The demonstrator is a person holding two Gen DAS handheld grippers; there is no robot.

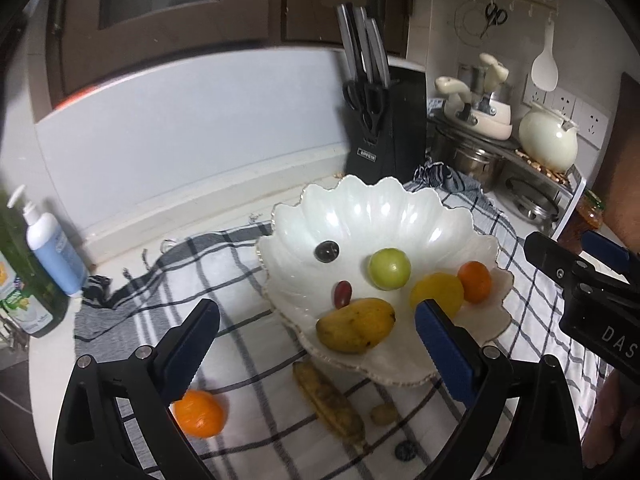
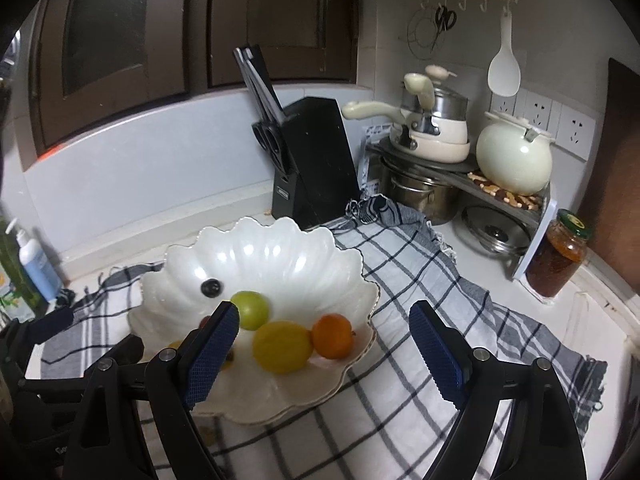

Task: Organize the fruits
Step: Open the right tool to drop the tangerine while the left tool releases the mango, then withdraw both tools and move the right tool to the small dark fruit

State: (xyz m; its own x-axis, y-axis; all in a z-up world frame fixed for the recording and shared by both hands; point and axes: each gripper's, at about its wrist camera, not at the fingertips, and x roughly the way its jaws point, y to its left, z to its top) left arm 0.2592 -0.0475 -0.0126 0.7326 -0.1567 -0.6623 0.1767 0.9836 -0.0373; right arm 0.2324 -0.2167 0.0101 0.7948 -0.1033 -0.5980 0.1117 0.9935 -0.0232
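A white shell-shaped bowl (image 1: 400, 208) (image 2: 280, 248) stands on a checked cloth. It holds a mango (image 1: 354, 324), a green fruit (image 1: 389, 269) (image 2: 251, 309), a yellow fruit (image 1: 437, 294) (image 2: 282, 346), a small orange (image 1: 475, 281) (image 2: 333, 336), a red grape (image 1: 343, 294) and a dark grape (image 1: 327, 251) (image 2: 211, 288). On the cloth in front lie an orange (image 1: 199, 413), a spotted banana (image 1: 330, 402), a small brown fruit (image 1: 383, 414) and a dark berry (image 1: 406, 450). My left gripper (image 1: 318, 340) is open and empty above the bowl's front rim. My right gripper (image 2: 322, 346) is open and empty over the bowl's right side.
A black knife block (image 1: 386, 128) (image 2: 314, 164) stands behind the bowl. Pots and a cream kettle (image 2: 514, 156) sit on a rack at the right, with a jar (image 2: 558, 252) beside it. Soap bottles (image 1: 54, 248) stand at the left. The right gripper shows at the right edge of the left wrist view (image 1: 580, 280).
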